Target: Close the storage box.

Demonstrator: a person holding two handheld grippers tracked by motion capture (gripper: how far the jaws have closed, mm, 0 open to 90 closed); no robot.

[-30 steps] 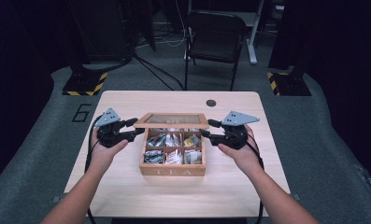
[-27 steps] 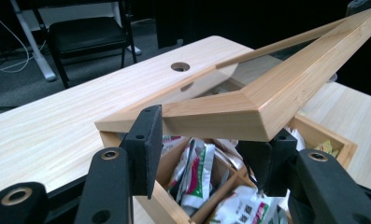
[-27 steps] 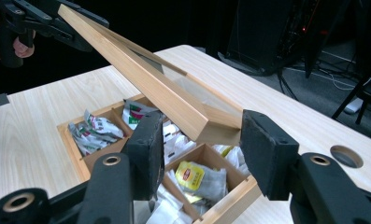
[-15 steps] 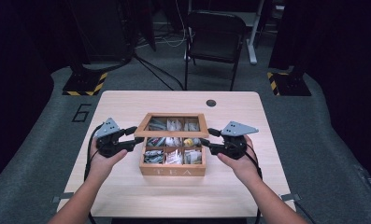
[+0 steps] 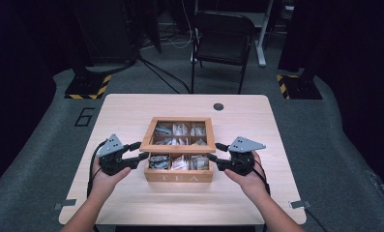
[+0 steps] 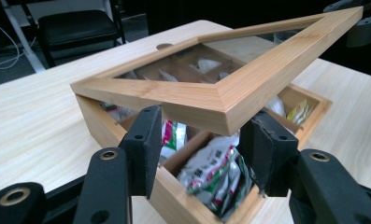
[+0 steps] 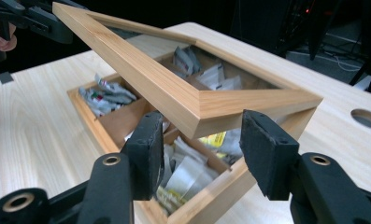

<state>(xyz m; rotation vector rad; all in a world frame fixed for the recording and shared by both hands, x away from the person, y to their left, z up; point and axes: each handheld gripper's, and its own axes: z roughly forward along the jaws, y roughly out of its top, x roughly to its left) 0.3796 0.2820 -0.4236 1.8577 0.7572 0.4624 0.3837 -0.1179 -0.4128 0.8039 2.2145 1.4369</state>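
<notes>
The light wooden tea box, divided into compartments of tea packets, sat at the middle of the pale wooden table, well clear of every table edge, with bare tabletop open on all sides. Its glass-paned wooden lid was tilted, hinged at the far side and raised at the near side, leaving a wedge-shaped gap over the front compartments. The left gripper held the lid's front left corner between its two black jaws at a middling width, both pads pressed against the frame's sides. The right gripper clasped the front right corner the same way. Each hand stood just beside the box. A round hole lay in the tabletop near the far edge. Beyond the table, a black chair stood on grey carpet in a dark room.
</notes>
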